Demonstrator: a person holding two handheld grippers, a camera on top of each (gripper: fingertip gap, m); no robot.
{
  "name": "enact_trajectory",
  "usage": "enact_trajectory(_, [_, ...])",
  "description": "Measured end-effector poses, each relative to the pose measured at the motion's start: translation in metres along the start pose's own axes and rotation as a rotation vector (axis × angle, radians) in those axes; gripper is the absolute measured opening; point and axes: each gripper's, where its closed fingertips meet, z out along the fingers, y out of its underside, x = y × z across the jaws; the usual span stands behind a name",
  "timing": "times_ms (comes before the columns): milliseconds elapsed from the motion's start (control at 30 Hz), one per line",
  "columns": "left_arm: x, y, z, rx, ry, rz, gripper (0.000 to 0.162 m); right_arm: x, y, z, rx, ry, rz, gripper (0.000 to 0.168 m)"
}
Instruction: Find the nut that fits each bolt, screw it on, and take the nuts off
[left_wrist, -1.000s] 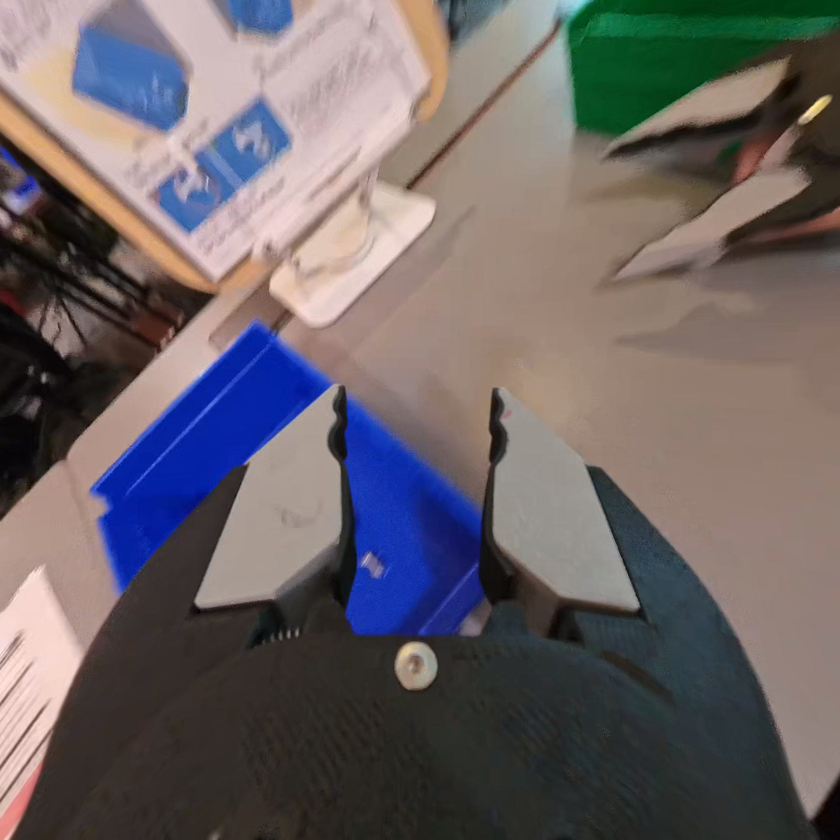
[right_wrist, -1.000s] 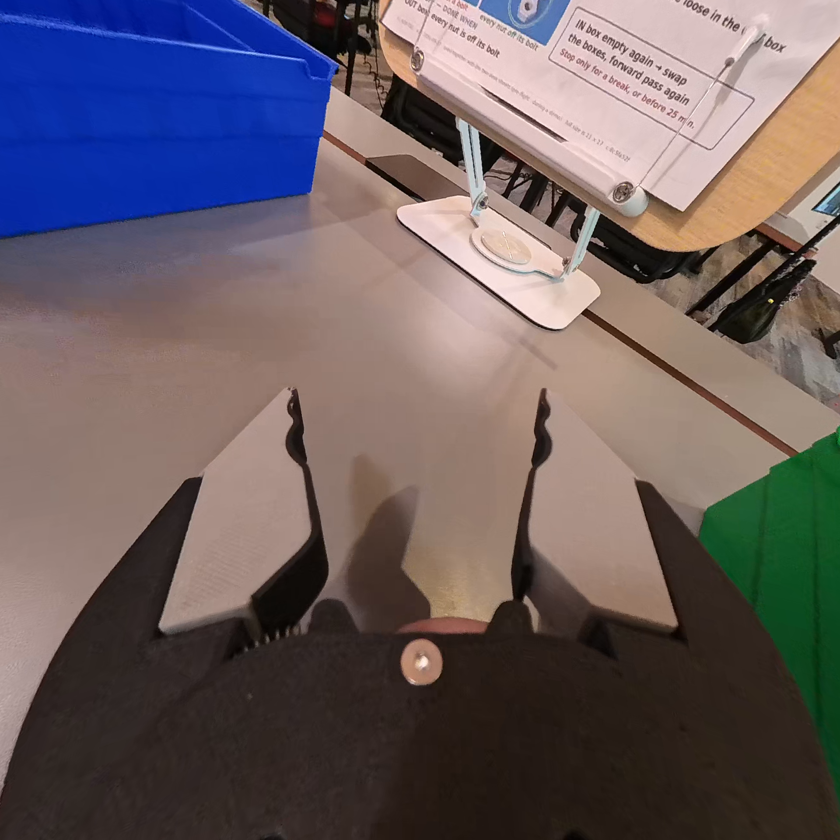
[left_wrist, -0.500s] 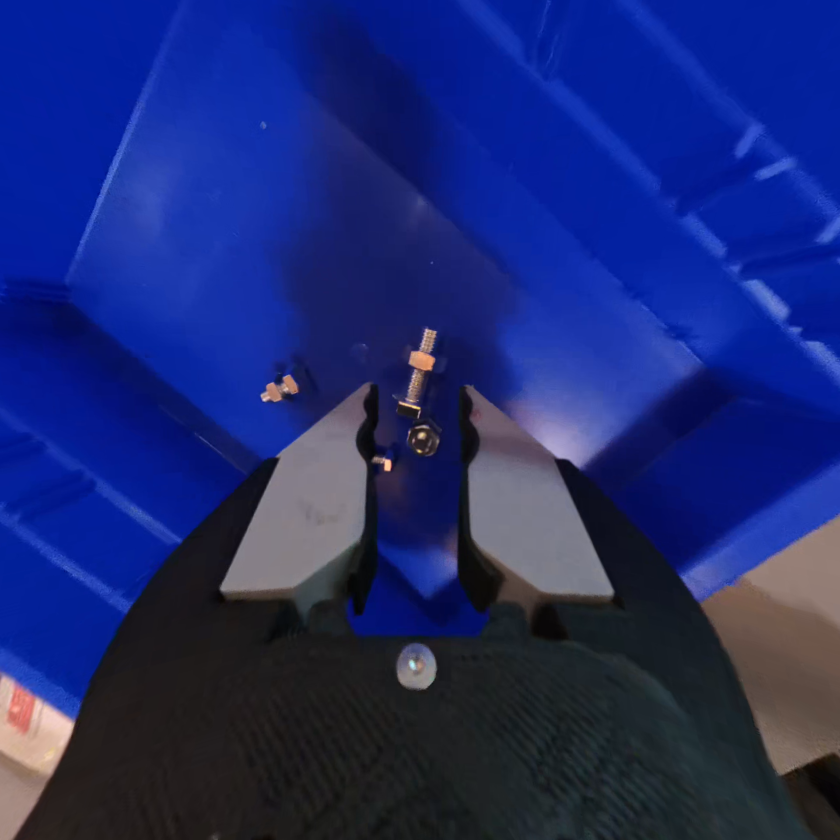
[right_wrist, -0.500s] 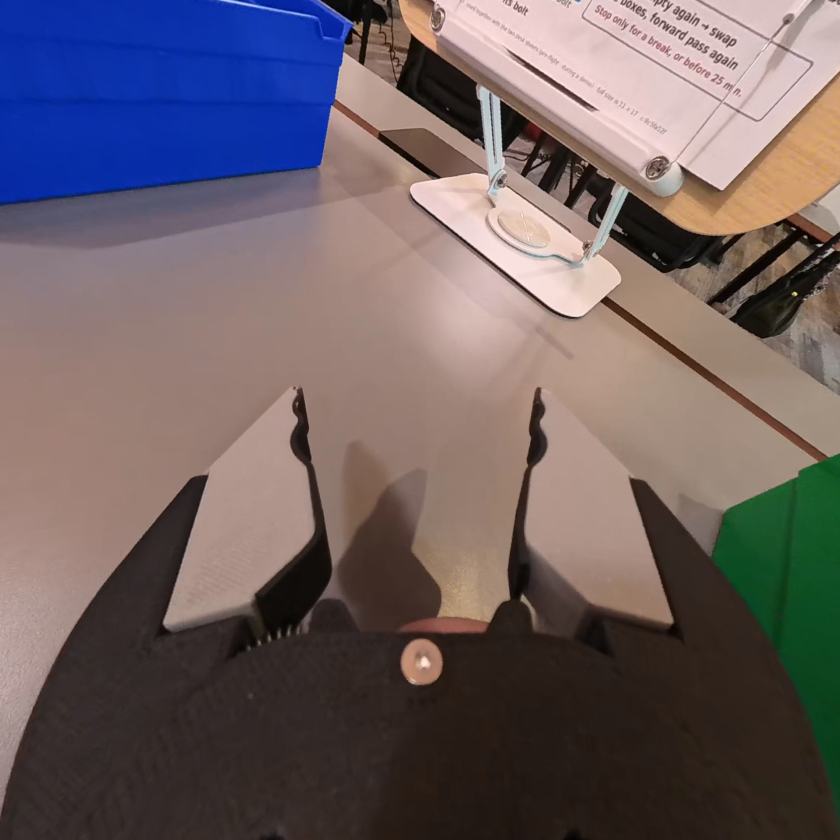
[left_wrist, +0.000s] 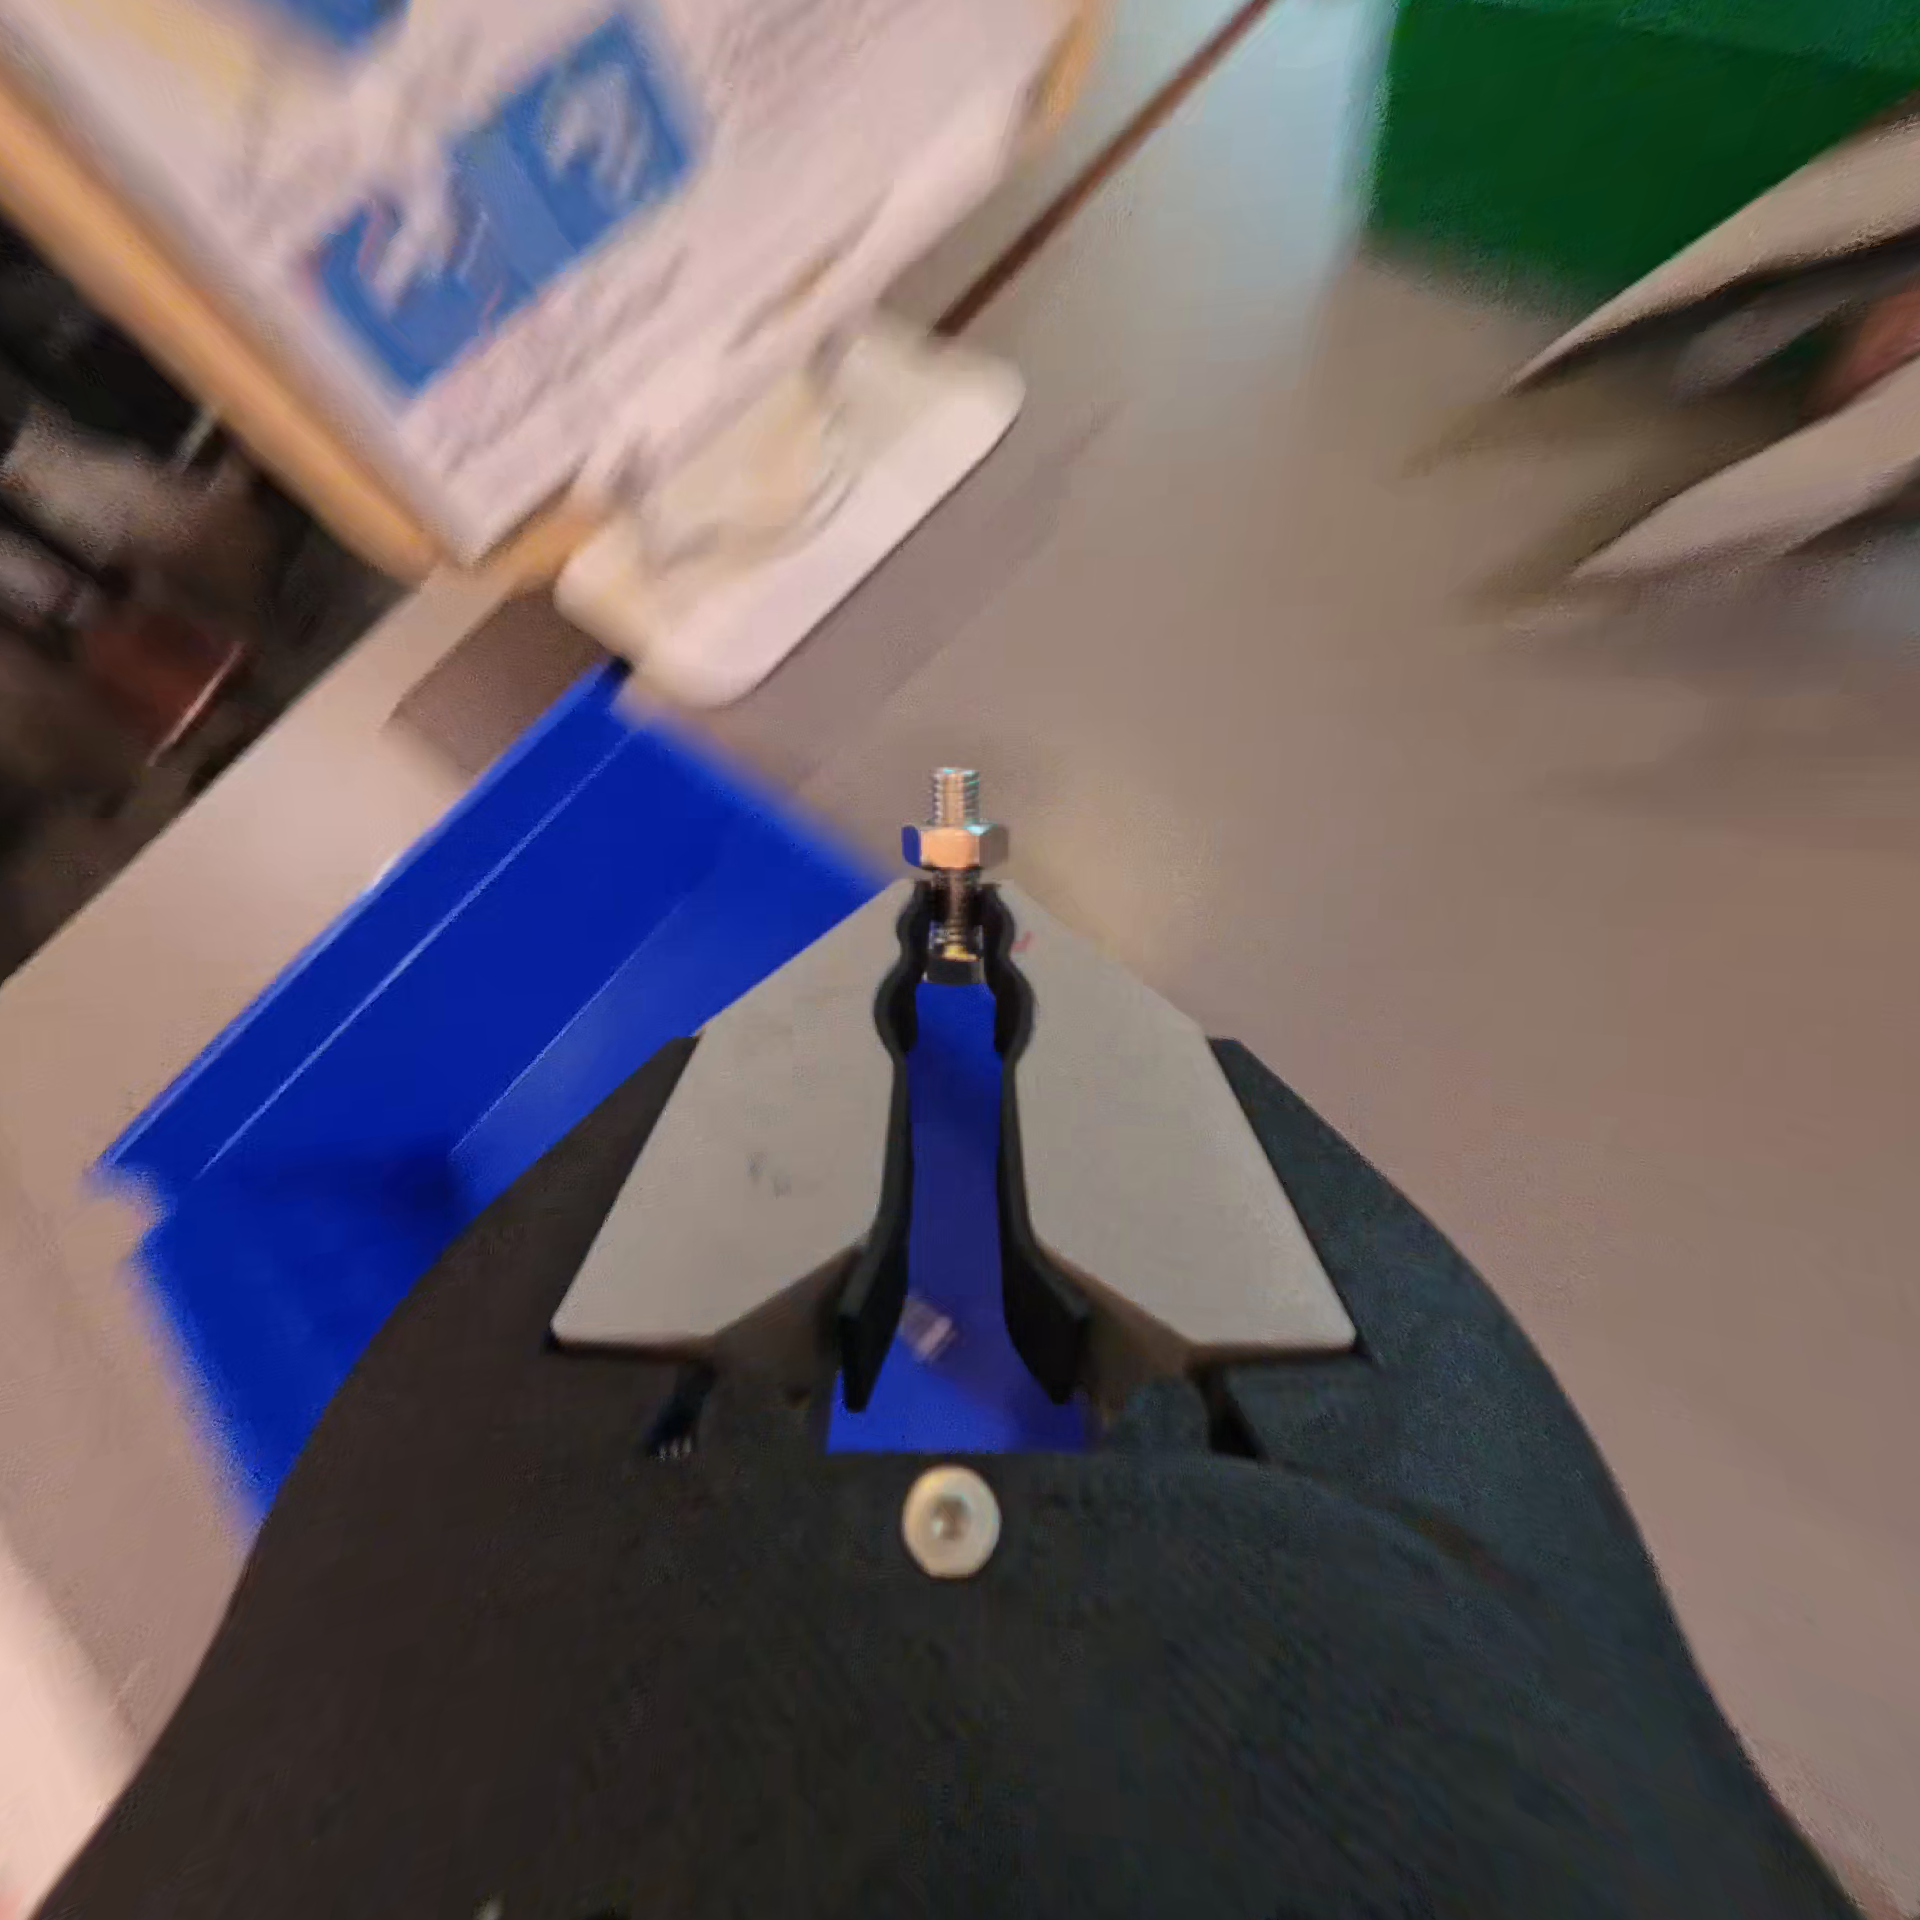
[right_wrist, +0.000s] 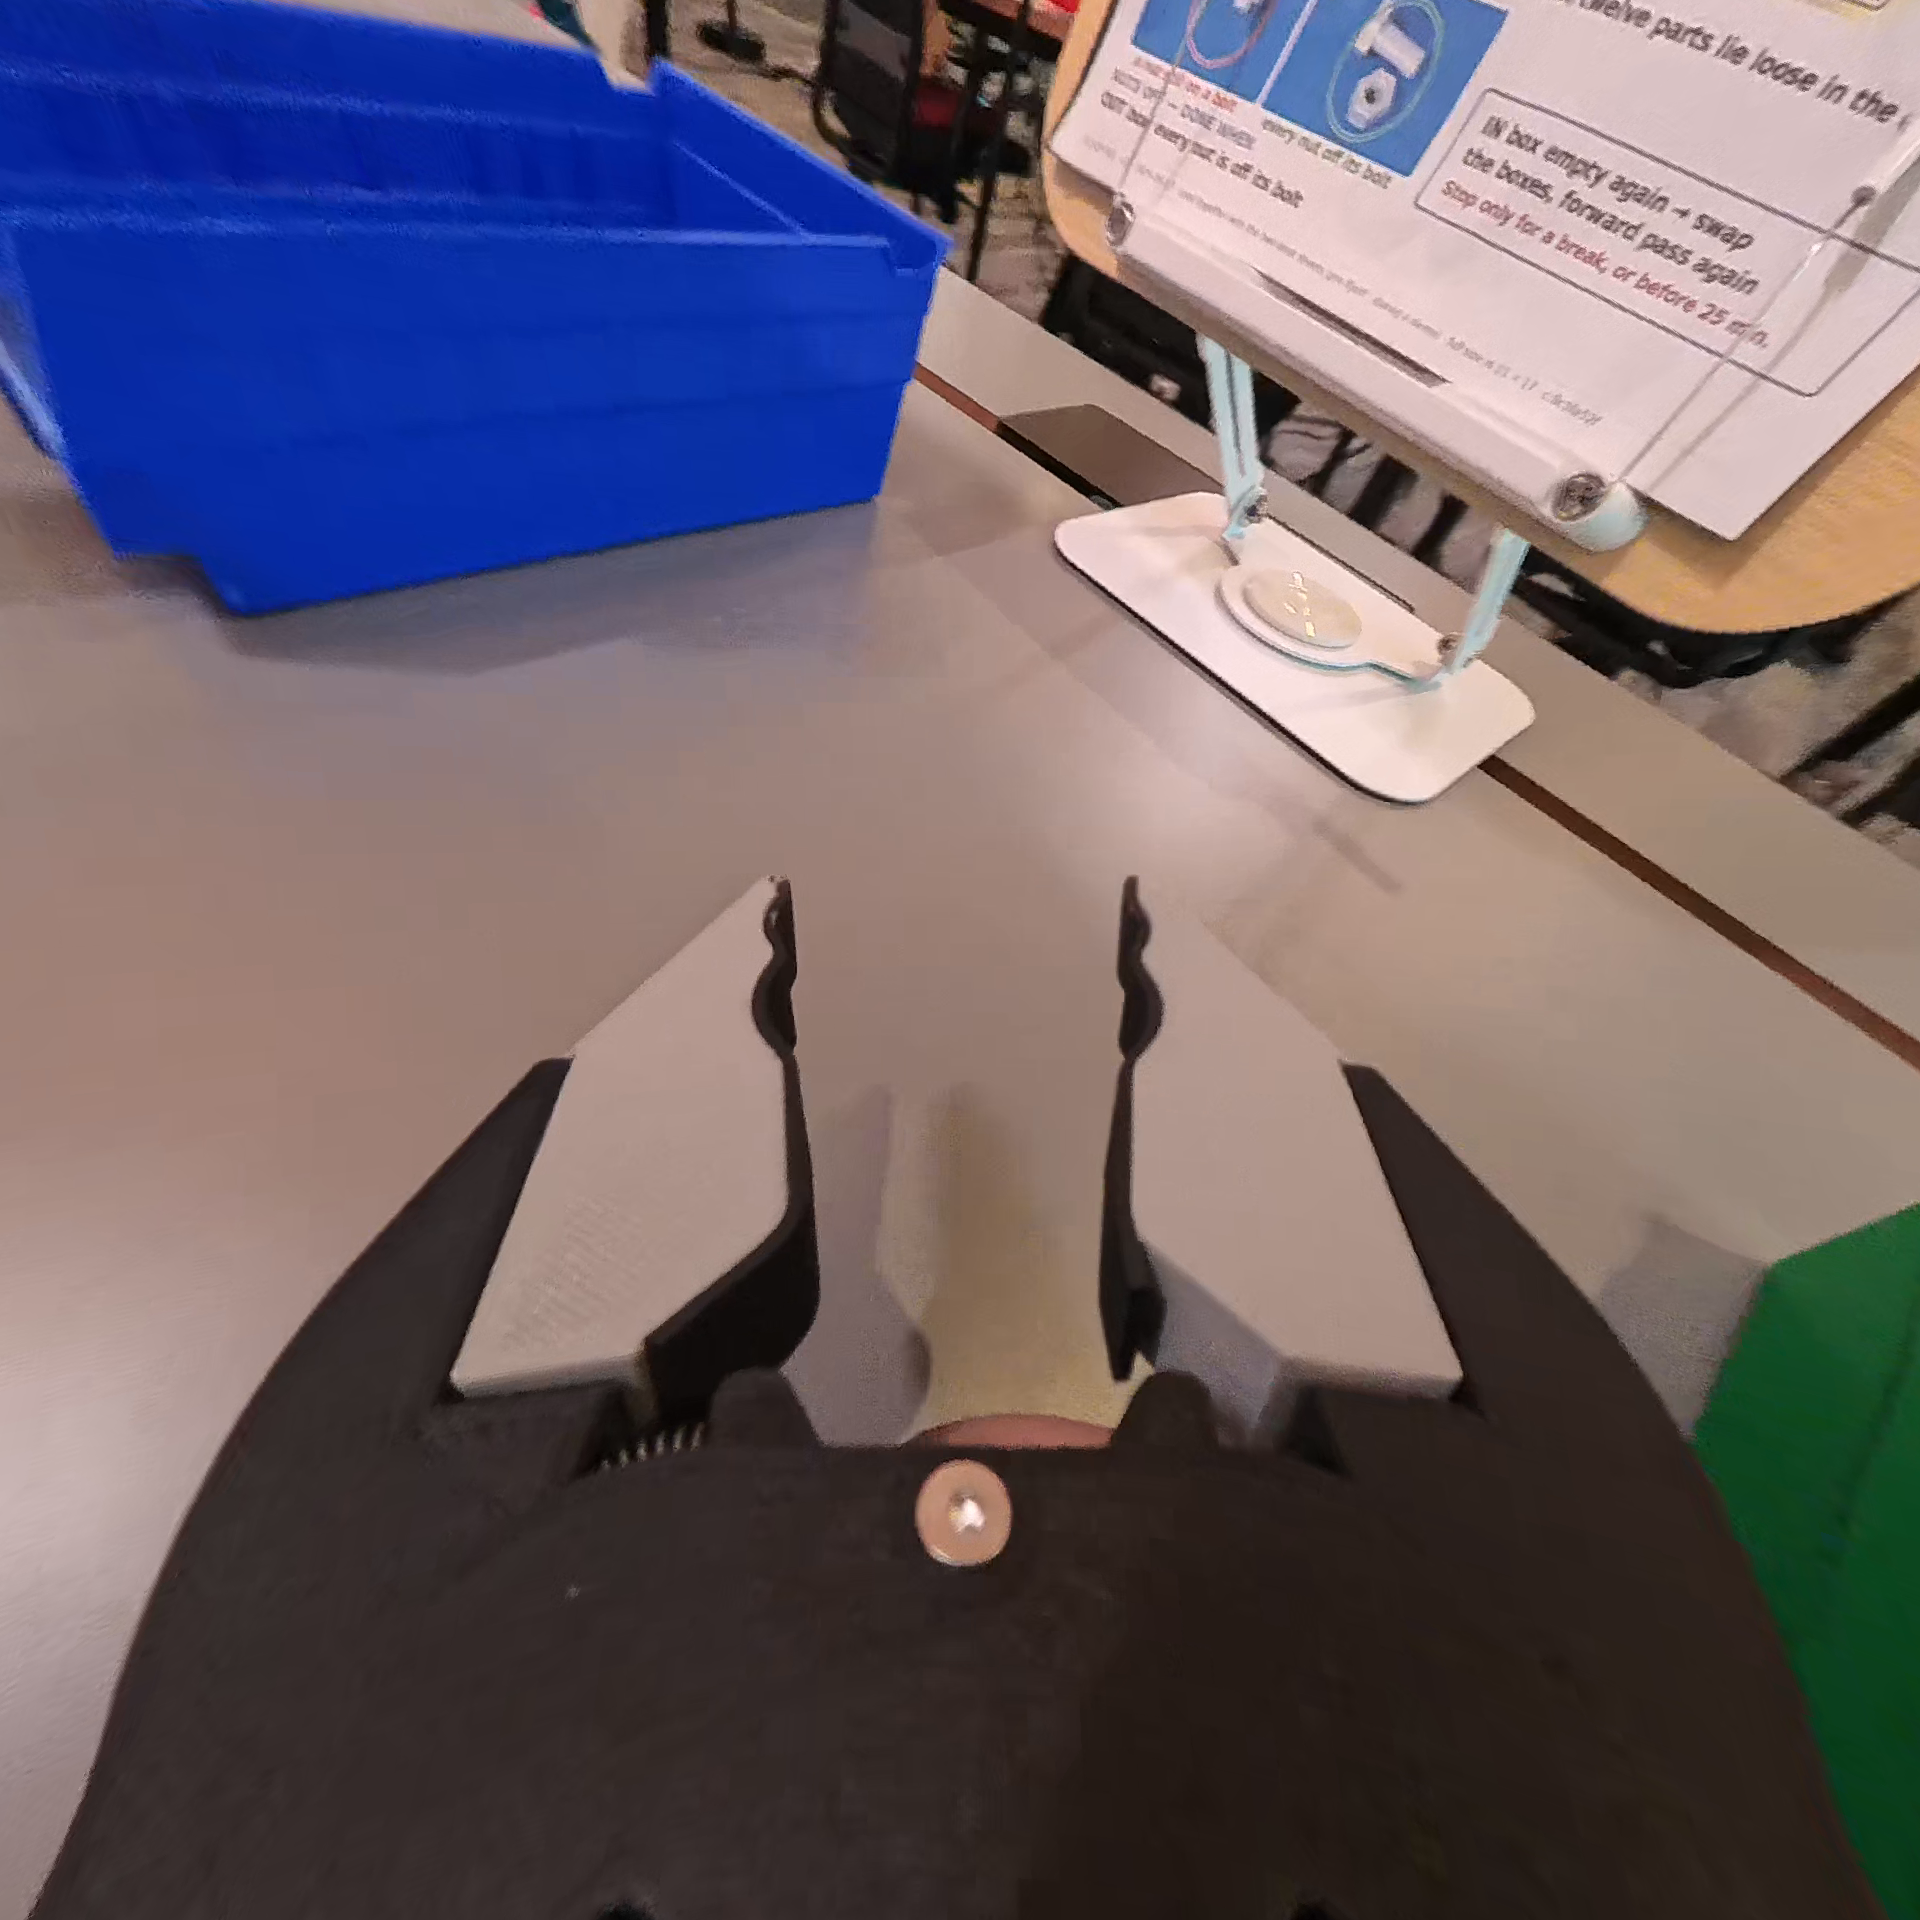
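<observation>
My left gripper (left_wrist: 954, 925) is shut on a silver bolt (left_wrist: 956, 800) that stands up from its fingertips, with a hex nut (left_wrist: 954, 844) threaded on just above them. It is held above the blue bin (left_wrist: 416, 1039), where one small part (left_wrist: 928, 1333) shows between the fingers. My right gripper (right_wrist: 956, 914) is open and empty over the grey table (right_wrist: 520, 831). The blue bin (right_wrist: 468, 343) also shows at the far left of the right wrist view. The right gripper shows blurred at the upper right of the left wrist view (left_wrist: 1714, 436).
A white stand (right_wrist: 1299, 644) holds an instruction sheet (right_wrist: 1507, 208) at the table's far edge; it is blurred in the left wrist view (left_wrist: 790, 520). A green bin (right_wrist: 1829, 1507) sits at the right, also in the left wrist view (left_wrist: 1610, 125). The grippers' ends are close to 25 cm from one another.
My left gripper closed on the bolt with the nut inside the blue bin and lifted it out above the table. My right gripper narrowed a little and shifted.
</observation>
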Motion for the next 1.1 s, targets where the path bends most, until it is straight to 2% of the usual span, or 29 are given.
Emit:
enact_trajectory(67, [0.059,-0.044,-0.001,0.173,0.132,0.031,0.007,-0.009,-0.012,-0.007,0.058,-0.074,0.028,0.045])
enact_trajectory(133, [0.106,-0.072,0.006,0.314,0.179,0.059,0.007,-0.025,-0.032,-0.019,0.153,-0.213,0.090,0.044])
enact_trajectory(200, [0.141,-0.083,0.016,0.401,0.208,0.054,0.007,-0.038,-0.054,-0.036,0.268,-0.356,0.181,0.038])
enact_trajectory(300, [0.178,-0.081,0.035,0.476,0.258,0.047,0.007,-0.038,-0.074,-0.055,0.392,-0.452,0.278,0.040])
enact_trajectory(400, [0.181,-0.065,0.068,0.437,0.148,0.096,0.007,-0.038,-0.072,-0.054,0.374,-0.487,0.320,0.033])
enact_trajectory(500, [0.189,-0.061,0.083,0.429,0.141,0.115,0.007,-0.044,-0.062,-0.044,0.296,-0.511,0.364,0.033])
enact_trajectory(567, [0.196,-0.059,0.088,0.412,0.145,0.142,0.007,-0.046,-0.058,-0.039,0.274,-0.500,0.368,0.033])
enact_trajectory(700, [0.198,-0.053,0.093,0.372,0.092,0.207,0.007,-0.052,-0.050,-0.033,0.223,-0.493,0.332,0.012])
enact_trajectory(767, [0.201,-0.051,0.094,0.366,0.079,0.229,0.007,-0.053,-0.049,-0.033,0.218,-0.484,0.320,0.008])
enact_trajectory(1100, [0.200,-0.048,0.098,0.365,0.087,0.167,0.007,-0.051,-0.045,-0.029,0.204,-0.408,0.262,0.006])
